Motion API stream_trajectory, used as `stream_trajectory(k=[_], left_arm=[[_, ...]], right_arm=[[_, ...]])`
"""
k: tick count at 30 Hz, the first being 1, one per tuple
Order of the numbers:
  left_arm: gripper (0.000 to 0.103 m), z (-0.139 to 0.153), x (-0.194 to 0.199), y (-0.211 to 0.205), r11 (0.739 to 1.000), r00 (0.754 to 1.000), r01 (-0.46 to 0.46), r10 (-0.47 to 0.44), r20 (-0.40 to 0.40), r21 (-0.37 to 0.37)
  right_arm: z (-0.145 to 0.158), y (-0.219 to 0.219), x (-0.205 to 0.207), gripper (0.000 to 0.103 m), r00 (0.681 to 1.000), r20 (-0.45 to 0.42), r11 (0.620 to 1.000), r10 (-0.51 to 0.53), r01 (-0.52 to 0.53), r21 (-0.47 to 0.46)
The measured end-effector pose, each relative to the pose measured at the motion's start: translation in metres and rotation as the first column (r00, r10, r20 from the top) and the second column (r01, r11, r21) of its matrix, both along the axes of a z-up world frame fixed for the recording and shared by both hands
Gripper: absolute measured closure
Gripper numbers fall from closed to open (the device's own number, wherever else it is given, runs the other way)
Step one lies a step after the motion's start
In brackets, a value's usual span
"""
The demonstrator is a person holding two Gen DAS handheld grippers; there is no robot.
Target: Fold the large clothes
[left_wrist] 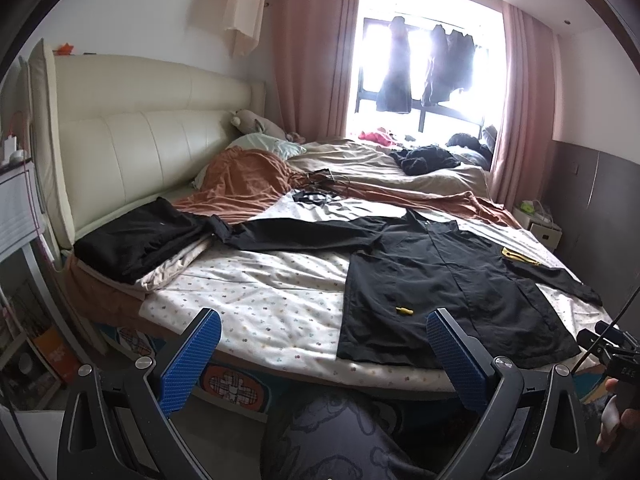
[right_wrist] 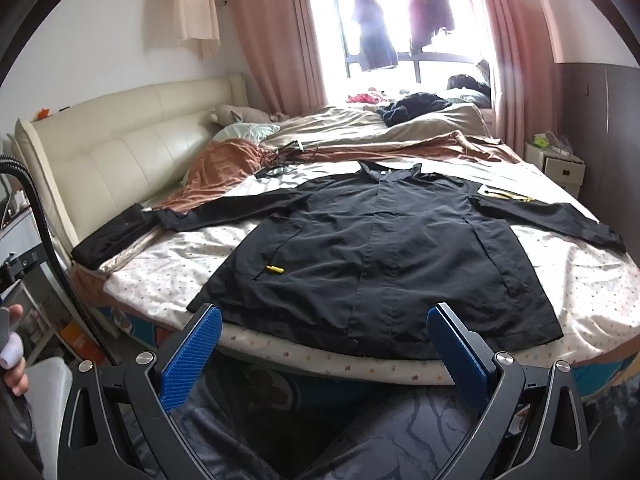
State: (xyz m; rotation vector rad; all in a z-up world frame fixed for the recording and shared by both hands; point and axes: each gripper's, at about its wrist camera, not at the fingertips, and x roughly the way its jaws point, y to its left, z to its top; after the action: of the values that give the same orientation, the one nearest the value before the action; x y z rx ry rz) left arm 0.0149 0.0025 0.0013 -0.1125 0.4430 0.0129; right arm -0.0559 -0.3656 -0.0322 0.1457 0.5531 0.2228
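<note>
A large black jacket (right_wrist: 380, 248) lies spread flat on the bed, front up, collar toward the window, both sleeves stretched out sideways. It also shows in the left wrist view (left_wrist: 440, 280). A small yellow tag (right_wrist: 275, 269) marks its left pocket and a yellow patch (right_wrist: 506, 194) its right shoulder. My left gripper (left_wrist: 324, 332) is open and empty, held in front of the bed's near edge, left of the hem. My right gripper (right_wrist: 324, 332) is open and empty just short of the hem's middle.
A folded black garment (left_wrist: 136, 240) lies on a pillow at the left by the cream headboard (left_wrist: 140, 140). An orange blanket (left_wrist: 244, 184) and beige duvet (left_wrist: 360, 160) are bunched behind the jacket. A white nightstand (right_wrist: 560, 168) stands at the far right. My knees are below the grippers.
</note>
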Motion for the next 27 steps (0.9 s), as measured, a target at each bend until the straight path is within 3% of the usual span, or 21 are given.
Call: stream_trajectory(k=[18, 27], left_arm=[[0.000, -0.032, 0.083, 0.021, 0.997, 0.991, -0.071, 0.073, -0.117, 0.021], [0.000, -0.027, 0.123, 0.025, 0.991, 0.989, -0.113, 0.120, -0.089, 0.076]], right_arm=[[-0.024, 0.029, 0.096, 0.000, 0.995, -0.098, 0.998, 0.024, -0.029, -0.048], [-0.023, 0.039, 0.143, 0.000, 0.992, -0.123, 0.998, 0.009, -0.017, -0.066]])
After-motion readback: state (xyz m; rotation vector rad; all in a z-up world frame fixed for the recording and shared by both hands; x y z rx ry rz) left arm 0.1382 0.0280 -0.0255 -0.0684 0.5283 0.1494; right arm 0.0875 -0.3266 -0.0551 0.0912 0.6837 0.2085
